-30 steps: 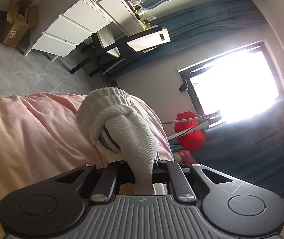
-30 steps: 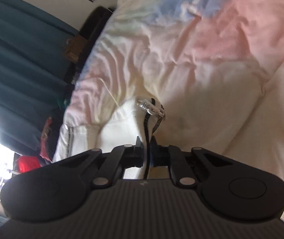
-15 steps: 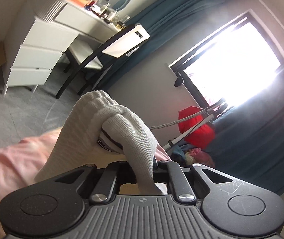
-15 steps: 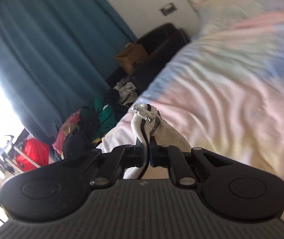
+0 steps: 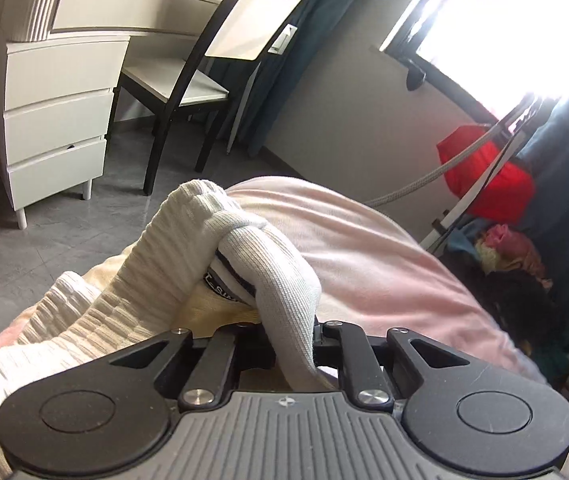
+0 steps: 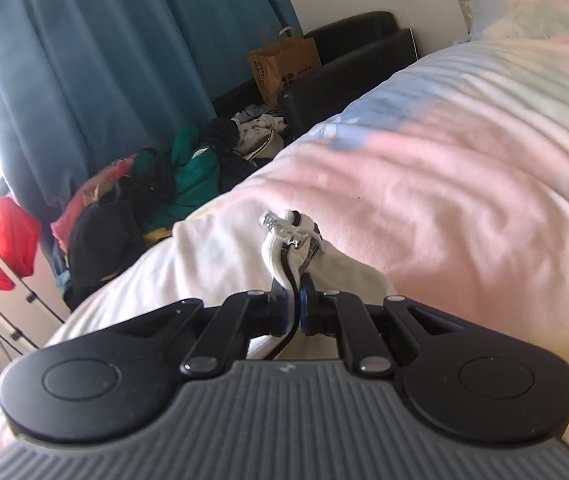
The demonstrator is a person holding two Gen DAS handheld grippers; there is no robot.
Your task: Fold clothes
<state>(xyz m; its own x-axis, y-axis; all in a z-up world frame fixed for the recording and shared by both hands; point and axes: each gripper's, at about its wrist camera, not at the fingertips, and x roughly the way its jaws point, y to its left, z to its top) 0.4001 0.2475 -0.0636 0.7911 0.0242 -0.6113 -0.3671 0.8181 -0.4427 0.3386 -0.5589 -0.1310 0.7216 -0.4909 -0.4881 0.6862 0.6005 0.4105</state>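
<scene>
Left gripper [image 5: 294,330]: fingers clenched on the white knit garment [image 5: 188,264].
Right gripper [image 6: 293,312]: fingers clenched on its trimmed white edge [image 6: 284,236].
Change: both views have swung from the bed [image 6: 464,184] toward the room; garment raised, trailing onto the bedding.
Meaning: probably mid-fold.

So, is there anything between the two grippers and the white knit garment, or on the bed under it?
Nothing visible. The left gripper is shut on the white ribbed knit garment, the right gripper on its white edge. The pink bed cover beneath looks bare.
</scene>
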